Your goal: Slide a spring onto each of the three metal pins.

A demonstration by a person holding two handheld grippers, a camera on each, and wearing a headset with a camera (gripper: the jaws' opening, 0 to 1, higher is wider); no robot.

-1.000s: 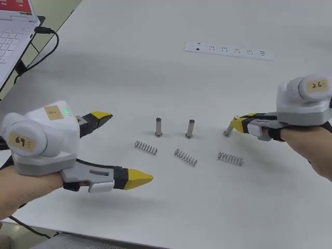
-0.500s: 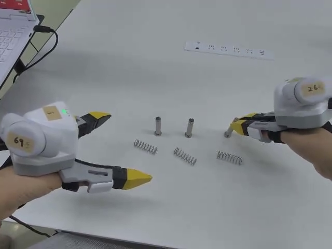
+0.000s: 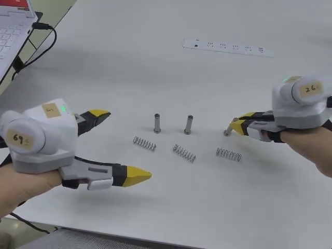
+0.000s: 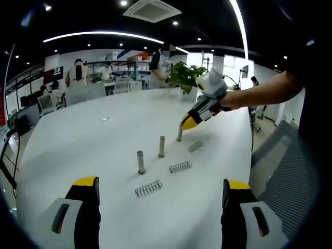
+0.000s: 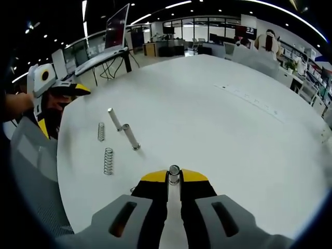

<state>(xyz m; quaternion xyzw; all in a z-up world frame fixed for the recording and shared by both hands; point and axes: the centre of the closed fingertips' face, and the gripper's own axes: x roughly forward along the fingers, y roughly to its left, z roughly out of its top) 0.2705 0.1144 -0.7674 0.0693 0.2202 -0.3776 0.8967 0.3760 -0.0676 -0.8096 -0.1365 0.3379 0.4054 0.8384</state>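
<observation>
Clamping one pin [image 5: 174, 170] between its jaws, right gripper [image 3: 237, 124]; left gripper [image 3: 120, 145] spread wide, empty. Three springs [image 3: 184, 153] lie on table [image 3: 155, 62] near two standing pins [image 3: 157, 123].

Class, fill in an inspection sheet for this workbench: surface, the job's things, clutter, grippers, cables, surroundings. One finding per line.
Surface: white table, no spills seen.
Job's things: left pin and middle pin stand upright and bare. The right pin leans between the right gripper's jaws. Three springs lie flat in front of the pins, none fitted.
Clutter: power strip at the far side; laptop at the far left edge.
Grippers: left gripper open, left of the springs; right gripper shut on the right pin.
Cables: black cable runs from the laptop.
Surroundings: open office with people and a plant beyond the table.
</observation>
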